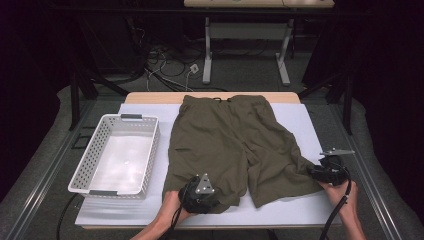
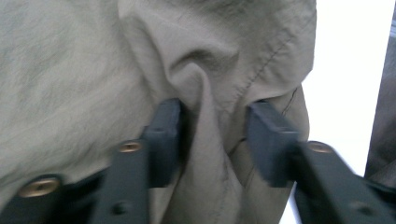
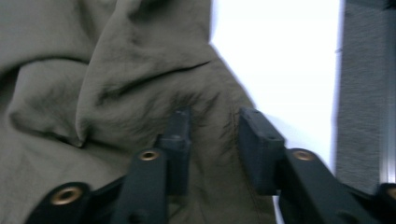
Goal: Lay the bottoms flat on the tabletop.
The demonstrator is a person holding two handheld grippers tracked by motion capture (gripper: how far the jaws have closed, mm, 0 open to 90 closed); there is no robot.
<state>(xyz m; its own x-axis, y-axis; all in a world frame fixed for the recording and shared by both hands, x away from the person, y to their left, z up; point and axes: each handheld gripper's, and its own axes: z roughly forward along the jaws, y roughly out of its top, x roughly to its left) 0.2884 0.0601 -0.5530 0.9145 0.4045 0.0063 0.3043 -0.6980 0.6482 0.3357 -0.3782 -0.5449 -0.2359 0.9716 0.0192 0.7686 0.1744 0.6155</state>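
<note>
A pair of olive-green shorts (image 1: 225, 135) lies flat on the white table cover (image 1: 300, 125), waistband at the far edge, legs toward me. My left gripper (image 1: 204, 199) sits at the hem of the left leg. In the left gripper view a raised fold of the shorts (image 2: 205, 107) stands between the jaws of that gripper (image 2: 215, 126), which is shut on it. My right gripper (image 1: 320, 172) is at the outer corner of the right leg, which is drawn out toward it. In the right gripper view, this gripper (image 3: 212, 135) is shut on the shorts' hem (image 3: 210, 154).
An empty white perforated basket (image 1: 82, 165) stands at the left of the table, close beside the shorts. Beyond the far edge are cables on the floor and a white desk frame (image 1: 207, 55). A strip of bare white cover (image 1: 290, 207) runs along the near edge.
</note>
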